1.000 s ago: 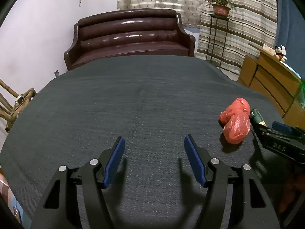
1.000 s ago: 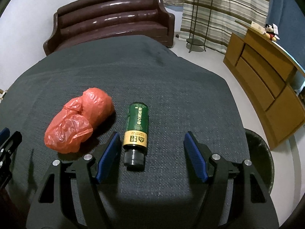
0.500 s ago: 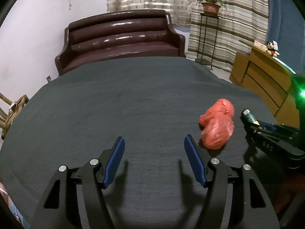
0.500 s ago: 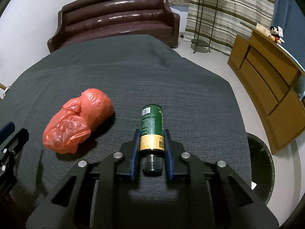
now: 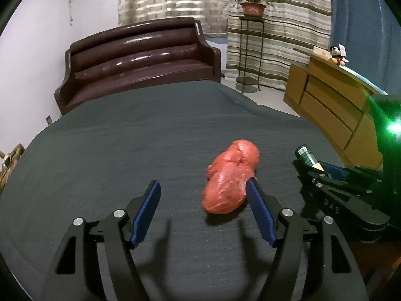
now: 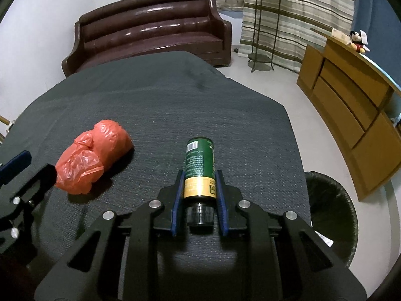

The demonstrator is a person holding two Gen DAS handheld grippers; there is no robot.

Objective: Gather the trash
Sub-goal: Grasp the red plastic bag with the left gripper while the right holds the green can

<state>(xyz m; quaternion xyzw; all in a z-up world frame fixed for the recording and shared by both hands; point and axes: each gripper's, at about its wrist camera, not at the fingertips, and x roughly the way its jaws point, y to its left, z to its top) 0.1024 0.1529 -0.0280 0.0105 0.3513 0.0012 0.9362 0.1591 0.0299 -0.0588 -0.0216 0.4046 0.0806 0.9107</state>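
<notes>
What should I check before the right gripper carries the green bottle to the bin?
1. Right gripper shut on green bottle: ok.
2. Bottle cap on: ok.
3. Bottle clear of the tablecloth: cannot tell.
4. Black bin in view beside the table, mouth open: ok.
5. Left gripper open, red plastic bag against its right finger, not centred: not ok.
6. Grippers apart: ok.
</notes>
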